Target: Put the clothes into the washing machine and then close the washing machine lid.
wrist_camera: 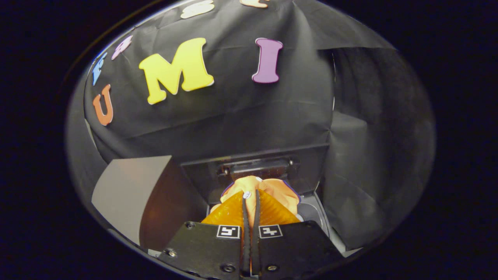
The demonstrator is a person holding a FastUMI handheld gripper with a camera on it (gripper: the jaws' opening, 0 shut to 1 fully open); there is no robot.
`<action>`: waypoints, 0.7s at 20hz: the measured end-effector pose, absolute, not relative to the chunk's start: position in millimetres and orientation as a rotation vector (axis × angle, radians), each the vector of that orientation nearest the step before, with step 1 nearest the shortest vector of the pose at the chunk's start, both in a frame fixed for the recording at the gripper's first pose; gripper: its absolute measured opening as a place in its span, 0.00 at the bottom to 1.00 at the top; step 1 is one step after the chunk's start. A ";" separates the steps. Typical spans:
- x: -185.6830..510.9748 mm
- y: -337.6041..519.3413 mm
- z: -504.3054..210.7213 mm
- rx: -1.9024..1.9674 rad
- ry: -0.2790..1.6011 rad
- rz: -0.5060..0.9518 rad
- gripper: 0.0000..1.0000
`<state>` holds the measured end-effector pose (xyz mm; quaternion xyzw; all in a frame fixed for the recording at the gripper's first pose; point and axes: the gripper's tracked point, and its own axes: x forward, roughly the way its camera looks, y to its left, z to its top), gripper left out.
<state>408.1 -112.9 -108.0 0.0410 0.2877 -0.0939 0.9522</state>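
**Garment pinched, washer lid up**

You've got the orange garment (268, 192) bunched in a crumpled wad right at the gripper (251, 202) fingertips, with only a thin strip of cloth between the nearly closed fingers; a small white button shows at the pinch. The washing machine (311, 212) sits just beyond and below it, its dark lid (256, 163) raised upright behind the cloth.

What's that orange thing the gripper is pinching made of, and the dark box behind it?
The orange garment looks like soft, matte woven or knit cloth: it bunches into rounded folds, with a purple trim at its edges. The gripper is shut on it, both fingers pressing a fold. The washing machine seems hard plastic or painted metal, dark and smooth with straight edges and a faint sheen; which one, I can't tell.
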 end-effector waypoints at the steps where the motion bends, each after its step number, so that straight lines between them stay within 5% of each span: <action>1: 407.7 -115.9 -120.0 0.084 0.603 -0.196 0.05; 14: 411.6 -146.6 -252.2 0.101 0.815 -0.266 0.05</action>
